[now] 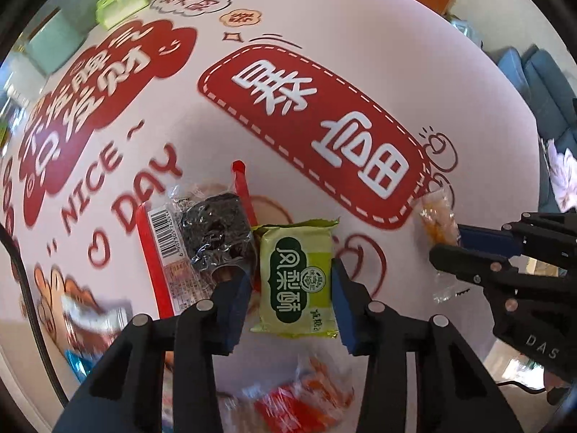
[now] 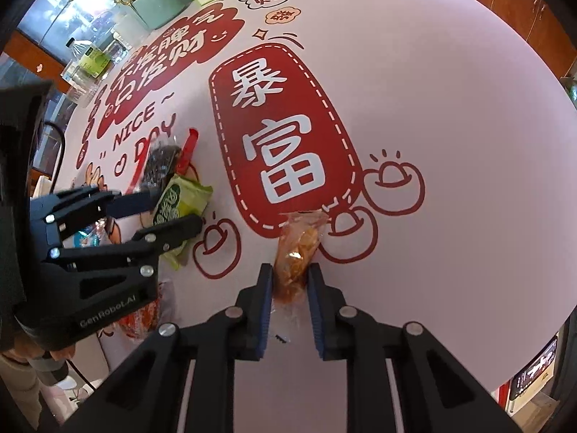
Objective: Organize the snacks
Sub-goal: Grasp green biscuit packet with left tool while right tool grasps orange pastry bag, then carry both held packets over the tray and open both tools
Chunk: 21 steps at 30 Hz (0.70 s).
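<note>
My left gripper (image 1: 291, 281) is open, its pads on either side of a green pineapple-cake packet (image 1: 297, 281) lying flat on the table. Left of it lies a dark brownie in clear wrap (image 1: 216, 232) on a red packet (image 1: 162, 252). My right gripper (image 2: 290, 281) has its pads against both sides of a clear orange snack packet (image 2: 299, 249) resting on the table. In the left wrist view the right gripper (image 1: 447, 249) holds that orange packet (image 1: 434, 216) at the right. In the right wrist view the left gripper (image 2: 169, 209) straddles the green packet (image 2: 182, 200).
The round table (image 2: 450, 126) has a pink cloth with red printed characters. More wrapped snacks (image 1: 299, 400) lie near the front edge, blurred. A green tissue pack (image 1: 120, 1) and a mint box (image 1: 54, 43) stand at the far side, and a bottle (image 2: 88, 61) at the left.
</note>
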Each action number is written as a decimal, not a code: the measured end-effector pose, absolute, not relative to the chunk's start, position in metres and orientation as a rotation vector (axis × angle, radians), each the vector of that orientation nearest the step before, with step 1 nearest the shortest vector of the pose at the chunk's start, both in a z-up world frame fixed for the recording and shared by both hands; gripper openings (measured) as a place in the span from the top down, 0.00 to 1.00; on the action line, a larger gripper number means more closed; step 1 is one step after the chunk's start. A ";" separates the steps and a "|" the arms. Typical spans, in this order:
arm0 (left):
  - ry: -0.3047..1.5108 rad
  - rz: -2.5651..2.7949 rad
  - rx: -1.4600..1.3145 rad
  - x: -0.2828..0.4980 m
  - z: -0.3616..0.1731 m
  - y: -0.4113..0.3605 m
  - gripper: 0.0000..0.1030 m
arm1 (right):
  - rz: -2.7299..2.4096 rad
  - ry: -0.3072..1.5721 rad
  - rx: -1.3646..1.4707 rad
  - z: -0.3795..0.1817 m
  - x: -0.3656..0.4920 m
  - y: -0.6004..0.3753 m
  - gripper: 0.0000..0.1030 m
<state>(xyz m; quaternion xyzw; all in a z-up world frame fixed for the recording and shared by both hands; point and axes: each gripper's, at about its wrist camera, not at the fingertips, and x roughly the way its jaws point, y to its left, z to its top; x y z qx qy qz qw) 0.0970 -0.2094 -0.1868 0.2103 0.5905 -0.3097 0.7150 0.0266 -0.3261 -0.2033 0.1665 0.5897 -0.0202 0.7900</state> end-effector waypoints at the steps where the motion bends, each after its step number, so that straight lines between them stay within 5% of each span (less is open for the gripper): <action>1: 1.309 -0.678 0.447 0.092 -0.182 -0.203 0.61 | -0.041 1.265 0.355 -0.201 0.025 -0.325 0.82; 21: 1.141 -0.533 0.178 0.033 -0.063 -0.055 0.61 | 0.161 1.108 0.178 -0.107 0.003 -0.220 0.82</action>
